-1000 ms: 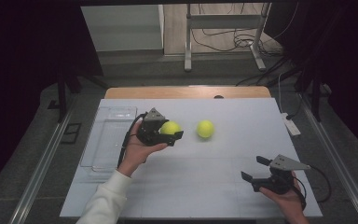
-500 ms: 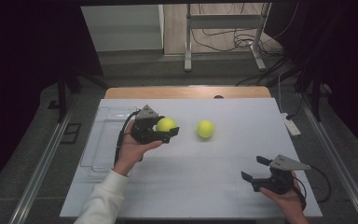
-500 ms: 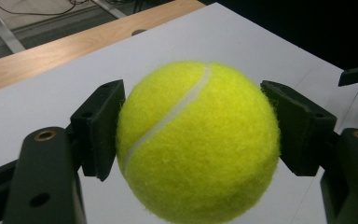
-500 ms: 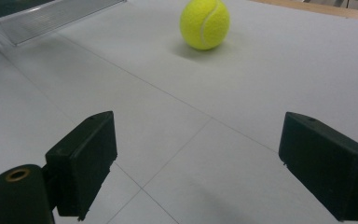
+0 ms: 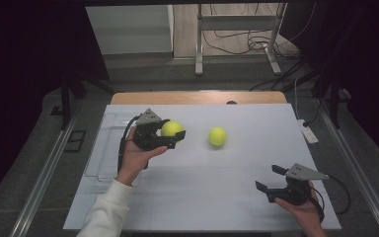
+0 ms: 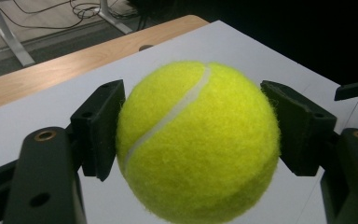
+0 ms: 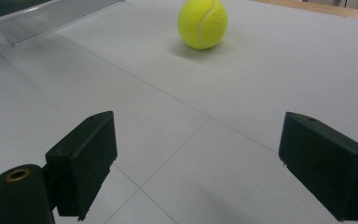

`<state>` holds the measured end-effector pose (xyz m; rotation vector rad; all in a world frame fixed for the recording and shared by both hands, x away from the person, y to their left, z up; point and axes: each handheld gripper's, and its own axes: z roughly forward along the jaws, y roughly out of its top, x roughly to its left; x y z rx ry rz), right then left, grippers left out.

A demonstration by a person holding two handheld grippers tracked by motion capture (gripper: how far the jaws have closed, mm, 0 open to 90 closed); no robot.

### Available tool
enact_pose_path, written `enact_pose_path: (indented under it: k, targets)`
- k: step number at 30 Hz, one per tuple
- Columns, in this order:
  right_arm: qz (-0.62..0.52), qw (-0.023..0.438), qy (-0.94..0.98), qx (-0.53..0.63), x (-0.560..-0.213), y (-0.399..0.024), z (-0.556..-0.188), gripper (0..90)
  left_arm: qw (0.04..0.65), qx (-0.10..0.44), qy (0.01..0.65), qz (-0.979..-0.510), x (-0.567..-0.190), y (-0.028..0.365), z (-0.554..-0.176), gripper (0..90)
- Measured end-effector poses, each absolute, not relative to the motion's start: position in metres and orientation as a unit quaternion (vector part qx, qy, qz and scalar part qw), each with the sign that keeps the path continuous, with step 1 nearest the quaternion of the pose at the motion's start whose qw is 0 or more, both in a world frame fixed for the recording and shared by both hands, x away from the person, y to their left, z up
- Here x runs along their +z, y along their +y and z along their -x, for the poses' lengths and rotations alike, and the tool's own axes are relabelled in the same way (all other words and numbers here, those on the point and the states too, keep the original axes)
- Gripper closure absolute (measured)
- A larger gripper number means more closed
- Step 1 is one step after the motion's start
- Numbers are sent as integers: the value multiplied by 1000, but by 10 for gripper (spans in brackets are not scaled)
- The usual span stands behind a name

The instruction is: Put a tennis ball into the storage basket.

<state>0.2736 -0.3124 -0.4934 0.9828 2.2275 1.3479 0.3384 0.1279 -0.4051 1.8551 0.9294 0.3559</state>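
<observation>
The left gripper [image 5: 173, 137] pinches a fuzzy yellow tennis ball [image 5: 171, 129] – a clear plastic tray [image 5: 100, 153] lies just left; right gripper [image 5: 269, 178] spread.

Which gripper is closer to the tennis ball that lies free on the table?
Left. The left gripper, shut on another ball, is just left of the free tennis ball. The right gripper stands open nearer the table's front edge.

We see a white sleeve [image 5: 109, 205] on the left arm, while the right hand [image 5: 303, 213] comes in bare at the wrist. Each hand carries a black gripper, the left gripper [image 5: 170, 137] and the right gripper [image 5: 269, 178], topped by a grey three-cornered plate and trailing a black cable. Their fingers [image 7: 82, 163] are blocky black pads, with brass-ringed screw holes behind them.
</observation>
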Motion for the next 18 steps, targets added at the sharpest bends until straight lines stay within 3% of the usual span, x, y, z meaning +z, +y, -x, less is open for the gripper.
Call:
enact_pose_path:
  k: [18]
  targets:
    - [-348,179,789,474,-494,-312,-274,121,509,162,391,-750,-398,139,-336,267]
